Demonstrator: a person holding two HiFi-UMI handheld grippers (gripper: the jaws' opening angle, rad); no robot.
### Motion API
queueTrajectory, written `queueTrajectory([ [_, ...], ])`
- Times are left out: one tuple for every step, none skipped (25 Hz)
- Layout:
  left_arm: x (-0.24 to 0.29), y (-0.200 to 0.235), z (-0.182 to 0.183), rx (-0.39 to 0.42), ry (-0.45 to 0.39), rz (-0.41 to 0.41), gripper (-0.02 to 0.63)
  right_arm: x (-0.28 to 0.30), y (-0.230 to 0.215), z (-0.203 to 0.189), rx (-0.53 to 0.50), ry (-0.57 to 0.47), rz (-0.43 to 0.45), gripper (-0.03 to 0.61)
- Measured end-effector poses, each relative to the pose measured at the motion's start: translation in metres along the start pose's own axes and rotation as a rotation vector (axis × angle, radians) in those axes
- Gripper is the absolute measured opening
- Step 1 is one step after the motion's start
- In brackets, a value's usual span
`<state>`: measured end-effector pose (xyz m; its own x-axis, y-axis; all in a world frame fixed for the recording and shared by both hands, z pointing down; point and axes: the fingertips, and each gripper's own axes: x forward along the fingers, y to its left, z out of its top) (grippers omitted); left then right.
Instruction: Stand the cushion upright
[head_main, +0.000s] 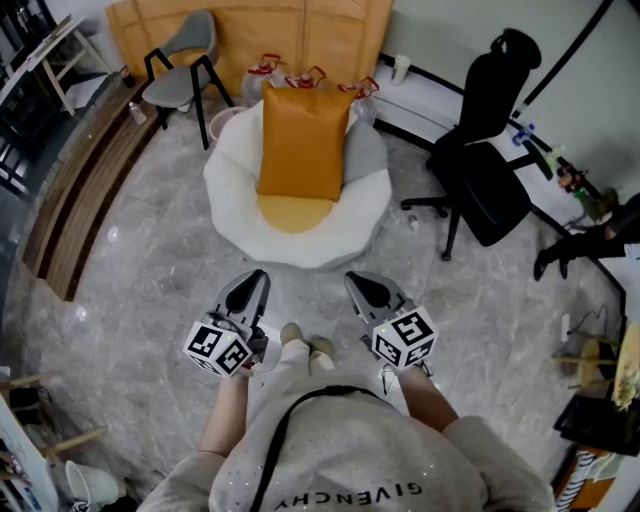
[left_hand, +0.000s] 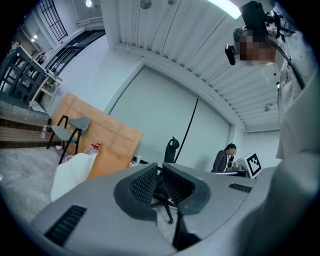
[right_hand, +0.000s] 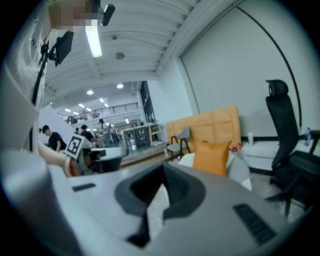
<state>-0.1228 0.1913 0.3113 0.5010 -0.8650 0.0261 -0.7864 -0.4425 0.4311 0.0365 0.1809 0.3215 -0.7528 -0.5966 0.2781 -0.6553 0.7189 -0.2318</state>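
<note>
Orange cushion (head_main: 303, 140) upright against back edge of white beanbag seat (head_main: 226, 182). Left gripper (head_main: 256, 278) barely parted, empty. Right gripper (head_main: 355, 281) clenched, empty.

Even indoor light, with wide-angle views bending at the rims

Ceiling strip lights (right_hand: 92, 37) are glaring overhead, the glossy floor (head_main: 110, 235) is reflecting them softly, shadows are falling faint, and the near jaws are blurring in the right gripper view.

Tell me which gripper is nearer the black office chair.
Right. The right gripper sits below-left of the black office chair; the left gripper is farther left, beyond the person's feet.
</note>
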Motion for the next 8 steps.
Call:
queueTrajectory([
  [0.0009, 0.0008, 0.0006, -0.001, -0.001, 0.001, 0.055, 0.0008, -0.0003, 0.0009, -0.001, 0.0, 0.002, 0.015],
  [0.0016, 0.0011, 0.0006, -0.004, -0.001, 0.004, 0.055, 0.0014, -0.0007, 0.0012, -0.002, 0.001, 0.005, 0.015],
  [0.0022, 0.0012, -0.0002, -0.006, 0.0, 0.006, 0.054, 0.0017, -0.0012, 0.0008, -0.001, 0.002, 0.008, 0.015],
  [0.0027, 0.0013, -0.0012, -0.006, 0.002, 0.008, 0.054, 0.0021, -0.0018, 0.0003, 0.0, 0.003, 0.01, 0.015],
  [0.0032, 0.0013, -0.002, -0.006, 0.003, 0.009, 0.055, 0.0027, -0.0024, -0.0001, 0.0, 0.003, 0.011, 0.015],
  [0.0036, 0.0015, -0.0026, -0.006, 0.004, 0.009, 0.055, 0.0035, -0.0029, -0.0002, 0.0, 0.001, 0.011, 0.015],
  [0.0039, 0.0019, -0.003, -0.006, 0.004, 0.009, 0.055, 0.0044, -0.0034, -0.0002, -0.001, 0.0, 0.01, 0.015],
  [0.0042, 0.0023, -0.0033, -0.006, 0.005, 0.009, 0.055, 0.0055, -0.0038, -0.0001, -0.002, -0.002, 0.01, 0.015],
])
